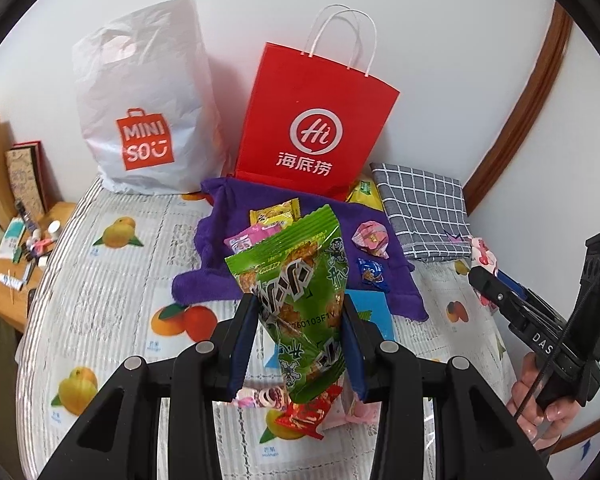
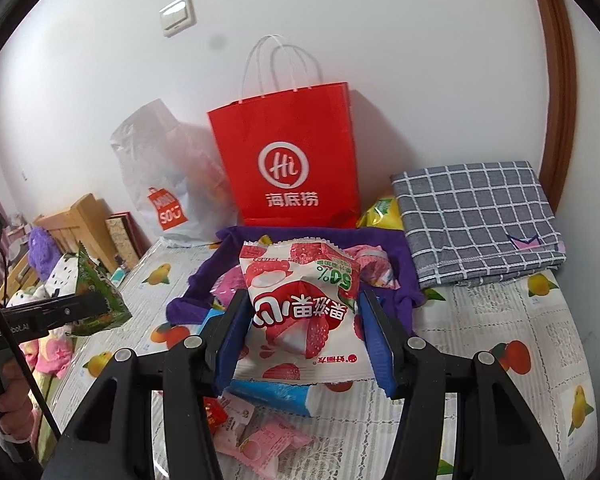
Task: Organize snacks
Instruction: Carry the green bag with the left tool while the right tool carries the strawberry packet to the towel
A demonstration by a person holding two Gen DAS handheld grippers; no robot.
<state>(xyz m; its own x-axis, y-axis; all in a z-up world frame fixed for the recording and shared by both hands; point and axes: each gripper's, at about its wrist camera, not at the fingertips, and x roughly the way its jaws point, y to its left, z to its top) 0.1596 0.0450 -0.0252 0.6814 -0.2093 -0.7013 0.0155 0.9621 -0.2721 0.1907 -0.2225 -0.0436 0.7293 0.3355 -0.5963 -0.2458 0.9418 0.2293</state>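
Observation:
My left gripper [image 1: 300,312] is shut on a green snack packet [image 1: 300,280], held upright above the fruit-print table cover [image 1: 112,308]. My right gripper [image 2: 302,312] is shut on a white and red lychee sweet packet [image 2: 300,300]. Both hang in front of a purple cloth [image 1: 220,268] strewn with several small snacks. A red paper bag [image 1: 312,132] and a white plastic bag [image 1: 144,104] stand against the wall behind it. In the left wrist view the right gripper [image 1: 484,268] shows at the right edge; in the right wrist view the left gripper [image 2: 108,304] with the green packet [image 2: 96,292] shows at the left.
A folded grey checked cloth [image 2: 476,224] lies at the back right, a yellow packet [image 2: 380,212] beside it. Pink sweets [image 2: 260,440], a red wrapper [image 1: 308,412] and a blue pack [image 2: 272,396] lie under the grippers. A cluttered wooden shelf [image 1: 12,280] stands left of the table.

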